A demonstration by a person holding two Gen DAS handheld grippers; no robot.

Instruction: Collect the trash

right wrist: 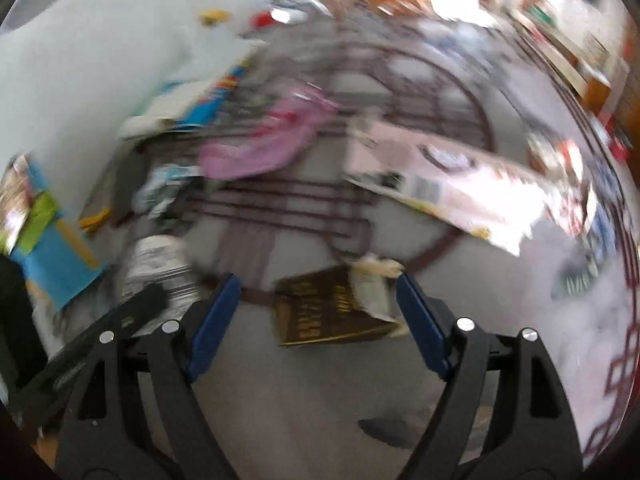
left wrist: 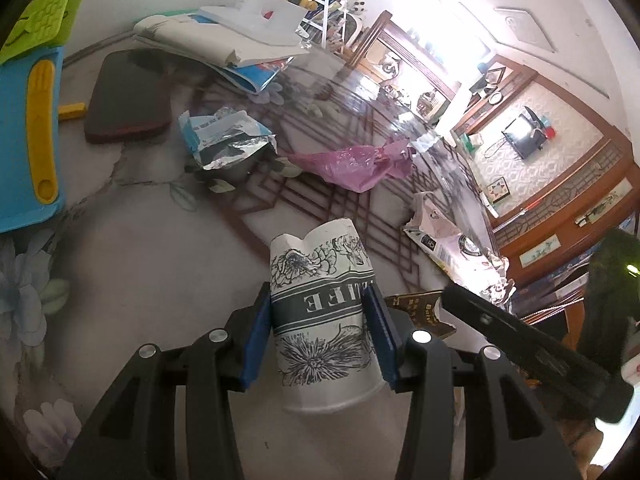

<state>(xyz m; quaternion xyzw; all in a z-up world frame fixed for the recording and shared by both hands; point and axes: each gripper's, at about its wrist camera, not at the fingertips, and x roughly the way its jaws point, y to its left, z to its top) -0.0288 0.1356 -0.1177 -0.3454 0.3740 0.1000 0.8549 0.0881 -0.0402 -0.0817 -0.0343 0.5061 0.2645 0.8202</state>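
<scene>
On the table [left wrist: 132, 248]: a glass-topped surface with a flower and lattice pattern, litter scattered over it.
Step in hand: judged a pick-up under way; one piece of trash is gripped, another is lined up, and no bin shows in either view.
Left gripper [left wrist: 320, 340]: pinching a crumpled paper cup [left wrist: 320, 312] with a black flower print; the blue pads [left wrist: 256, 344] press its two sides, and the cup's mouth is dented at 12 o'clock from the fingers.
Cup position: low centre of the left wrist view, lying along the fingers; whether it rests on the table or is lifted cannot be told.
Right gripper [right wrist: 318, 320]: spread wide and holding nothing; the view is blurred by motion.
Right target: a black and gold wrapper [right wrist: 320, 312] lies flat between the open fingers, touching neither pad as far as the blur allows.
Same wrapper, left view: at 3 o'clock from the cup, just beside it [left wrist: 420, 312].
Other trash: a foil packet [left wrist: 228, 140] at 11 o'clock from the cup, a pink plastic bag [left wrist: 356, 164] at 12 o'clock, and a torn pale wrapper [left wrist: 444, 240] at 2 o'clock.
Next move calls for: probably lowering the right fingers around the flat wrapper and closing on an edge; thin and flat, it may slip.
Risk: squeezing the cup harder would crush it further.
</scene>
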